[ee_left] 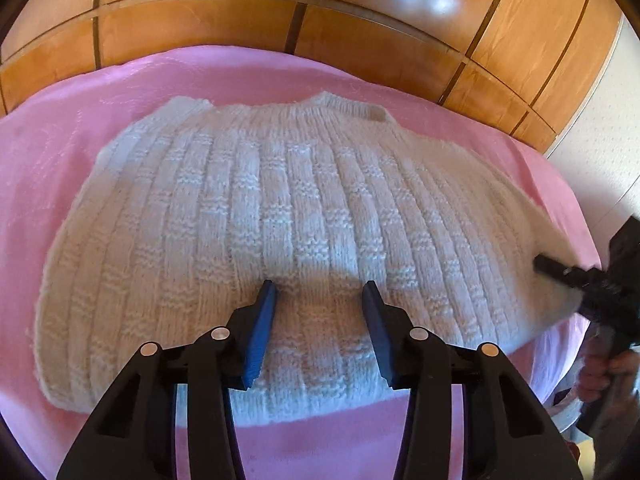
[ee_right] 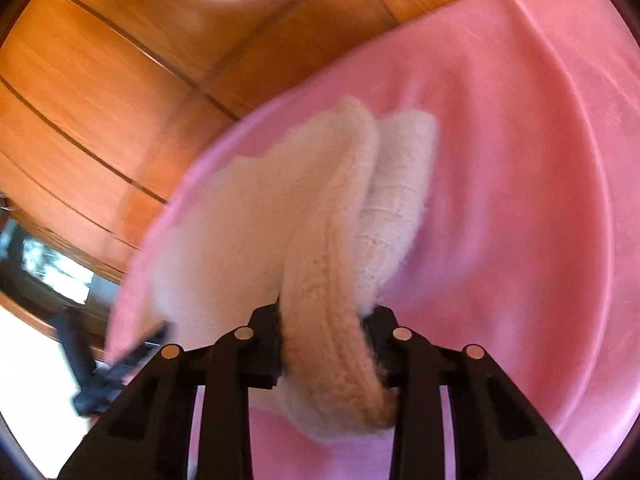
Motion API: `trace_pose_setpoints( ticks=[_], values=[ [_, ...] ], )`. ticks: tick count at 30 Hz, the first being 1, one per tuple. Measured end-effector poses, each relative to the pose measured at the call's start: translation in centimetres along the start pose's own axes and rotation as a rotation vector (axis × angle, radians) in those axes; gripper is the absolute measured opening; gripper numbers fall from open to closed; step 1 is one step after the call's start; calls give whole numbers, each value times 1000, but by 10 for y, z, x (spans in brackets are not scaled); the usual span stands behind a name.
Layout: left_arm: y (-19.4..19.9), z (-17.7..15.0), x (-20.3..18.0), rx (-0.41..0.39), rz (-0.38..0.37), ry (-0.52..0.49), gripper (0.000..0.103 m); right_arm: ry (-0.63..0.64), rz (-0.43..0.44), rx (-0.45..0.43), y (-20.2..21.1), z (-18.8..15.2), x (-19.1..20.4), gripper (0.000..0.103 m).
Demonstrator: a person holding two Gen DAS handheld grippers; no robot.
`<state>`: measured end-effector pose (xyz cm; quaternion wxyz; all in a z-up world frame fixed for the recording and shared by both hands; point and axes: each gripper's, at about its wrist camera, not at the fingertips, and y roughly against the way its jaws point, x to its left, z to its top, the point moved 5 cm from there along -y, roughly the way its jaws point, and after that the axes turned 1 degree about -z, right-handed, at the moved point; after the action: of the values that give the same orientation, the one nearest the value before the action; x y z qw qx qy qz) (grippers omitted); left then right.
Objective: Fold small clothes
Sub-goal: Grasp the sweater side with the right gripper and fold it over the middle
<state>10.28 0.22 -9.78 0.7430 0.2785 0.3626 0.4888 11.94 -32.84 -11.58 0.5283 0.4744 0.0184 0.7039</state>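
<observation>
A: Our white knit sweater (ee_left: 280, 216) lies flat on the pink blanket (ee_left: 60, 168), neck toward the wooden wardrobe (ee_left: 200, 28). Our right gripper (ee_right: 324, 344) is clenched on its side edge, lifting a fold of wool.

B: And our left gripper (ee_left: 320, 312) hovers over the hem, jaws apart, nothing between them.

A: We judge the loose knit may stretch or slip out if we pull fast; unpinned, the whole body could drag.

B: Only our right view shows the pinch itself; only our left shows the sweater whole.
</observation>
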Motion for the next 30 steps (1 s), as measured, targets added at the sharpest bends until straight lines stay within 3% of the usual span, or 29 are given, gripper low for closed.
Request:
trace_pose_setpoints(
  ticks=[6, 12, 14, 17, 22, 24, 26, 28, 30],
  values=[
    [21, 9, 25, -16, -142, 143, 41, 119, 150, -15, 1, 15, 94, 27],
    [65, 13, 74, -89, -265, 302, 41, 285, 261, 60, -50, 2, 207, 26],
    [74, 14, 89, -104, -298, 333, 44, 311, 270, 100, -76, -7, 230, 26],
    [82, 14, 110, -112, -355, 399, 62, 365, 250, 190, -125, -38, 258, 26],
    [74, 12, 129, -77, -465, 510, 67, 473, 156, 241, -160, -79, 262, 26],
    [69, 14, 127, -60, -494, 524, 67, 534, 149, 218, -159, -85, 268, 32],
    [66, 19, 122, -48, -532, 529, 69, 584, 175, 211, -150, -92, 273, 65],
    [61, 26, 115, -35, -552, 530, 73, 621, 185, 194, -135, -98, 276, 76],
    [53, 31, 110, -20, -536, 520, 78, 619, 210, 181, -114, -97, 267, 82]
  ],
)
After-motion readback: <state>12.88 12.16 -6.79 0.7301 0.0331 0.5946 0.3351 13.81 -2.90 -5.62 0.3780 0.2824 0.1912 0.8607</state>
